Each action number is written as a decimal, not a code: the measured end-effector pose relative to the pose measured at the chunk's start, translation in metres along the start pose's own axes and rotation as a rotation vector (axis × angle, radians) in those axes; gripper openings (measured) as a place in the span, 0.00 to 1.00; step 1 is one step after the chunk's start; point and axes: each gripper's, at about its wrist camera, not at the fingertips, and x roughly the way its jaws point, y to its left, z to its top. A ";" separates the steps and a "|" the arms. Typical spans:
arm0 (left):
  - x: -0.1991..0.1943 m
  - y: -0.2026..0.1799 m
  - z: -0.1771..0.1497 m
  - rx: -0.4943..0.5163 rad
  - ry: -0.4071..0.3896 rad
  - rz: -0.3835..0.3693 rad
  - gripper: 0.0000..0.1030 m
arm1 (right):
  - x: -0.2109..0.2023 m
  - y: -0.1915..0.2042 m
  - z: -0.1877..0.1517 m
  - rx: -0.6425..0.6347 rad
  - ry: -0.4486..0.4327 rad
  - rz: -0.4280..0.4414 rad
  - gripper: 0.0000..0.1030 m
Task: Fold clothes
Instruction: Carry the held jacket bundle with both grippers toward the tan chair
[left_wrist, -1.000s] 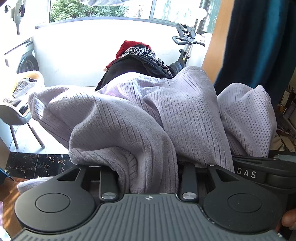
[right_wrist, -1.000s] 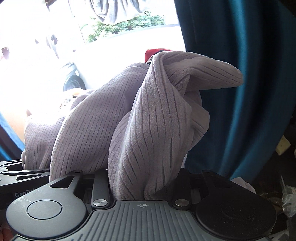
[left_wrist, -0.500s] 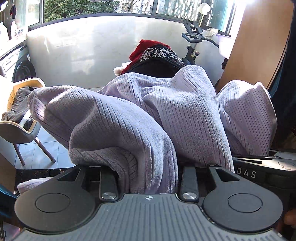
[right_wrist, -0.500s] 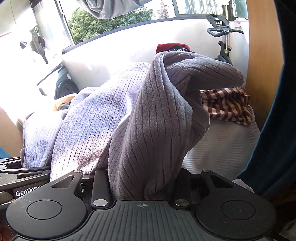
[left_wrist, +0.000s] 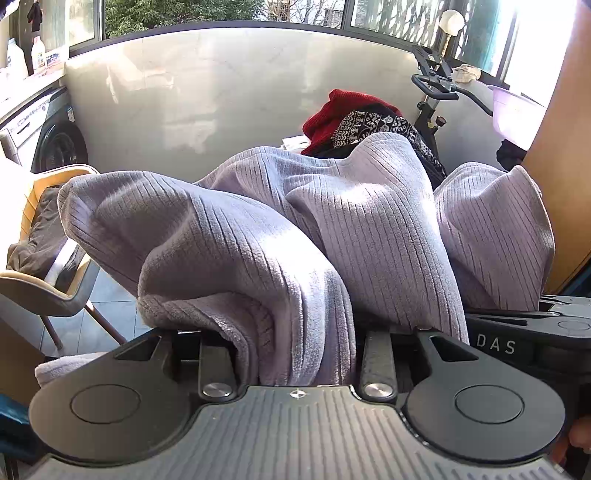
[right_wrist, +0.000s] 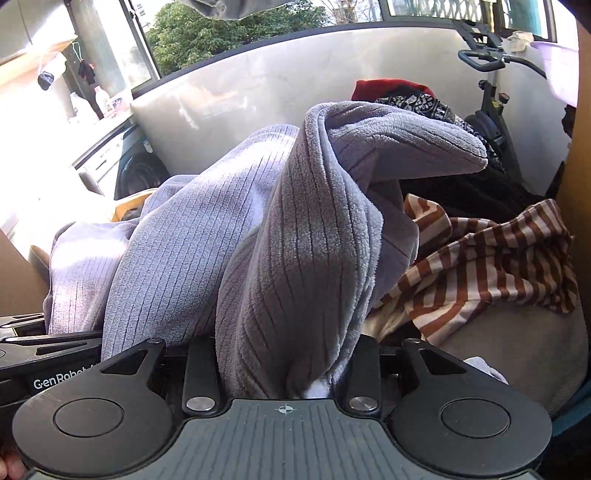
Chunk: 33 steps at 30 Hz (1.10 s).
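a sunlit balcony room with a pale low wall (left_wrist: 229, 92) and windows onto trees lies behind. a washer (left_wrist: 55, 144) stands at the left, a chair (left_wrist: 48, 280) near it, an exercise bike (left_wrist: 436, 96) at the right. the lilac ribbed garment (left_wrist: 280, 236) bunches up in front of both cameras. the left gripper (left_wrist: 297, 354) is clamped on a thick fold of it; the right gripper (right_wrist: 284, 365) pinches another fold, just beside the left. behind sit a red garment (left_wrist: 343, 110), a patterned one (left_wrist: 373, 123) and a striped cloth (right_wrist: 491, 258).

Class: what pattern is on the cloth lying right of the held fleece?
Brown-and-cream stripes, clearest in the right wrist view.
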 end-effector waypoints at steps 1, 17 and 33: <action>0.008 0.000 0.012 -0.001 -0.006 0.005 0.35 | 0.008 -0.002 0.013 -0.004 0.000 0.006 0.34; 0.096 0.088 0.098 -0.137 -0.013 0.062 0.35 | 0.131 0.013 0.148 -0.113 0.033 0.052 0.34; 0.187 0.357 0.198 -0.314 -0.033 0.191 0.35 | 0.352 0.226 0.278 -0.329 0.119 0.163 0.34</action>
